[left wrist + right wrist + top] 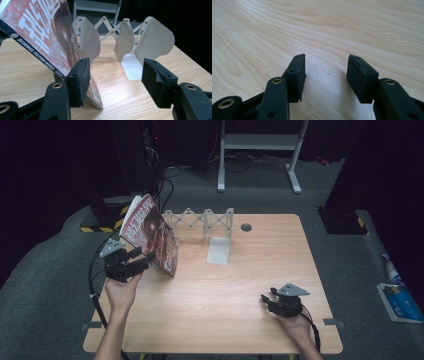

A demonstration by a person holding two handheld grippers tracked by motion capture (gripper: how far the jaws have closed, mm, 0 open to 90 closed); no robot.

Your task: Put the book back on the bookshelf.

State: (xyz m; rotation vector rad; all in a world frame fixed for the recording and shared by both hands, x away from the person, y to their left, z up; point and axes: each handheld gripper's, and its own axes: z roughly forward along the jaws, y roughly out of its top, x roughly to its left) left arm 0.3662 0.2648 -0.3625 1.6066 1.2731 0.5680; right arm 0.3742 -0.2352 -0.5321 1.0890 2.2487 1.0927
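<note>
Pale wooden table (225, 290) carries a white folding book rack (210, 227) at its far side. Left gripper (115, 75), fingers wide apart, sits beside a magazine (42, 32) standing tilted near the rack, one finger (80, 77) against its cover. Right gripper (325, 75) rests on the table, fingers wide, nothing between them.

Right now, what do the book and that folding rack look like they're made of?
Book: paper, glossy printed cover, judging by the sheen and thin bent corner. Folding rack: probably thin sheet metal, matte off-white, with riveted scissor links; plastic can't be ruled out.
</note>
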